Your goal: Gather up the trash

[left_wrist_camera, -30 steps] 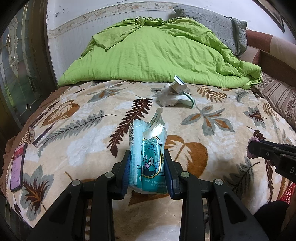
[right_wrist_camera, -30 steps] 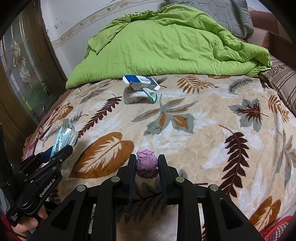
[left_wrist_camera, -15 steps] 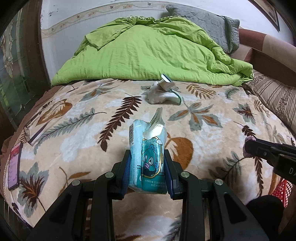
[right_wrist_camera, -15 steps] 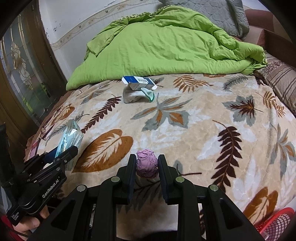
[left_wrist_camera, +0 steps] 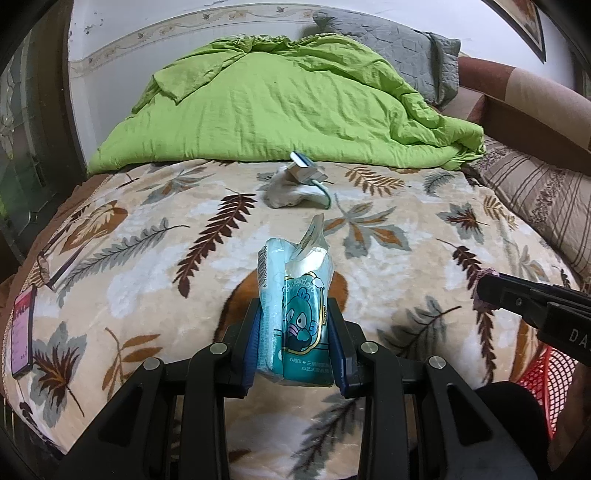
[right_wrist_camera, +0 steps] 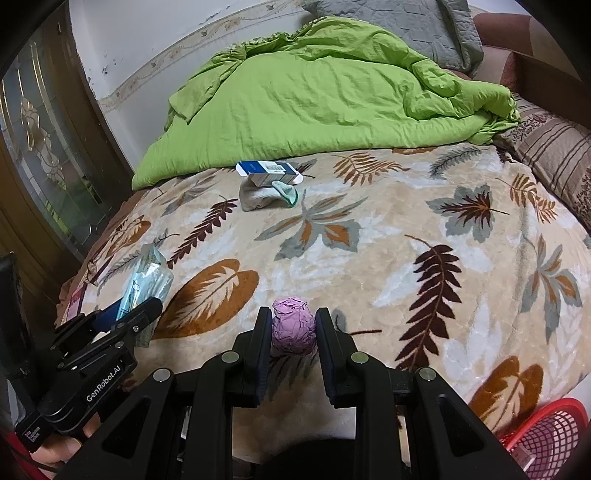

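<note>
My left gripper (left_wrist_camera: 294, 350) is shut on a teal tissue packet (left_wrist_camera: 295, 314) with a cartoon face, held above the near part of the bed; the packet also shows in the right wrist view (right_wrist_camera: 147, 277). My right gripper (right_wrist_camera: 293, 345) is shut on a crumpled purple paper ball (right_wrist_camera: 293, 326), to the right of the left gripper (right_wrist_camera: 122, 321). The right gripper shows at the right edge of the left wrist view (left_wrist_camera: 517, 295). A blue-and-white box (right_wrist_camera: 267, 171) rests on a grey sock (right_wrist_camera: 262, 195) far on the bed. A red mesh basket (right_wrist_camera: 546, 432) stands low at the right, beside the bed.
The leaf-patterned blanket (right_wrist_camera: 406, 240) covers the bed. A green duvet (right_wrist_camera: 314, 96) and grey pillow (right_wrist_camera: 399, 26) lie at the back. A phone (left_wrist_camera: 23, 332) and glasses (left_wrist_camera: 59, 266) lie at the bed's left edge. A striped pillow (left_wrist_camera: 535, 188) is at the right.
Both grippers have drawn back toward the near edge of the bed with their loads still held. The red basket has come further into view.
</note>
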`<state>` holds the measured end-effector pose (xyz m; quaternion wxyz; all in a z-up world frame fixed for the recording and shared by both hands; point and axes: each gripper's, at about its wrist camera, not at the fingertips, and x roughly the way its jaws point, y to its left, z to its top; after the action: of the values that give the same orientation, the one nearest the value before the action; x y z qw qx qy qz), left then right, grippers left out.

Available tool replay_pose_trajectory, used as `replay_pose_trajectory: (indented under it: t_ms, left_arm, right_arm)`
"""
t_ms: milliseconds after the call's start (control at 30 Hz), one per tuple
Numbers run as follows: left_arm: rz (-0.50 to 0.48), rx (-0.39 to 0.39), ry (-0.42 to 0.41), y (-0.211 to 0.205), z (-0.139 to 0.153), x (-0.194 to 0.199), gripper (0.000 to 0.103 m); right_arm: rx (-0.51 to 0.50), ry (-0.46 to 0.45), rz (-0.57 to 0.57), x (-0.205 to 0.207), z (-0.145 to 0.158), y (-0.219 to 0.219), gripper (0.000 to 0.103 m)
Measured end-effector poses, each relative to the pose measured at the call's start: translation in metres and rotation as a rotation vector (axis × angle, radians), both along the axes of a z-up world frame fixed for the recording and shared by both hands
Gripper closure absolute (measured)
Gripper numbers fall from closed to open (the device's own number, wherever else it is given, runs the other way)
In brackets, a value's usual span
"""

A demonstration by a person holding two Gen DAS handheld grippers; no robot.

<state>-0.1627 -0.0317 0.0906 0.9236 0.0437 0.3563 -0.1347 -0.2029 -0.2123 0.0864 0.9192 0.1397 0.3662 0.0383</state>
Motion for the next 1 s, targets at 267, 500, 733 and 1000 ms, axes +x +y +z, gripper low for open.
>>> replay_pose_trajectory:
  t_ms: [267, 500, 733, 1000]
  left_arm:
    - [-0.042, -0.021, -0.003, -0.01, 0.011, -0.011, 0.071]
    - [-0.061, -0.024, -0.002, -0.017, 0.015, -0.018, 0.071]
    - [-0.09, -0.023, -0.005, -0.024, 0.018, -0.024, 0.071]
    - [-0.146, -0.017, -0.003, -0.043, 0.02, -0.032, 0.071]
  right_arm:
    - [-0.002, -0.018, -0.001, -0.015, 0.008, -0.005, 0.077]
    - [0.006, -0.027, -0.027, -0.025, 0.012, -0.013, 0.077]
    - [0.014, -0.033, -0.052, -0.036, 0.015, -0.023, 0.077]
    - [0.021, -0.025, -0.093, -0.056, 0.014, -0.04, 0.077]
